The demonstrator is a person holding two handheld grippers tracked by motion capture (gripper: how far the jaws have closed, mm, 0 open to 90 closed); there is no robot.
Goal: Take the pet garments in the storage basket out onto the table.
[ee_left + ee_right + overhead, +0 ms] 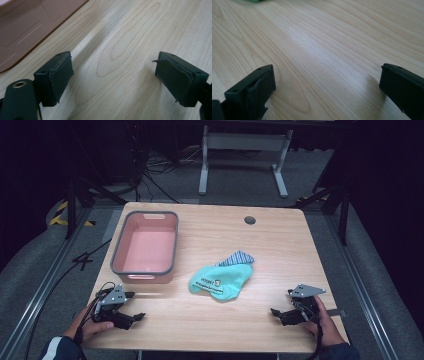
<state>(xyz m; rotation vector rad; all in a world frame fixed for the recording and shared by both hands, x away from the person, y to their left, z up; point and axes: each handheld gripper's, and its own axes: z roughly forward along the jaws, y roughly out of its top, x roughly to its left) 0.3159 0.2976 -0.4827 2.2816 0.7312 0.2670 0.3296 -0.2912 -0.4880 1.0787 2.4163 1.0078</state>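
Right gripper point(327, 85): two black jaws wide apart, nothing between them, low over the light wood-grain table point(324, 42). Sliver of teal-green fabric point(249, 1) at the top-left edge.

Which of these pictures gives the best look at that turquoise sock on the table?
The high view: the turquoise sock lies whole mid-table, with a striped sock tucked behind it. The right gripper view catches just a green sliver at its top edge. The left gripper view looks at bare wood and the pink bin's wall.
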